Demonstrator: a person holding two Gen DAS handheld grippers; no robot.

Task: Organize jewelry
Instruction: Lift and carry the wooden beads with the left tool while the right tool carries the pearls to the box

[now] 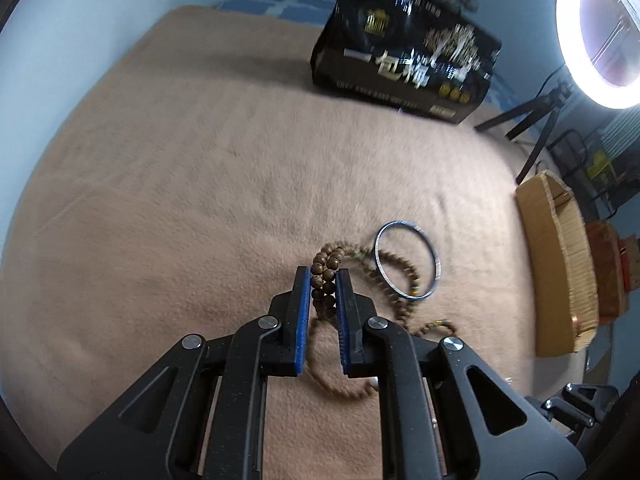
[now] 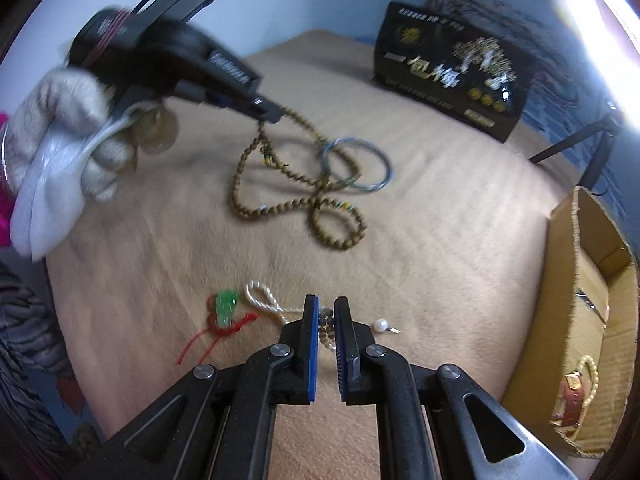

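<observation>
My left gripper (image 1: 324, 276) is shut on a long brown wooden bead string (image 1: 326, 280), lifting one end off the tan blanket; it shows in the right wrist view (image 2: 272, 116) with the bead string (image 2: 296, 184) trailing down. A metal bangle (image 1: 408, 260) lies over the beads, also seen in the right wrist view (image 2: 356, 164). My right gripper (image 2: 326, 304) is shut on a small dark bead bracelet (image 2: 327, 326). A green pendant on red cord (image 2: 226, 308), a cream cord (image 2: 264, 300) and a pearl (image 2: 381, 325) lie beside it.
A cardboard box (image 2: 576, 320) at the right edge holds a beaded item; it also shows in the left wrist view (image 1: 560, 264). A black printed box (image 1: 404, 52) stands at the back. A ring light (image 1: 604, 32) on a tripod stands at the far right.
</observation>
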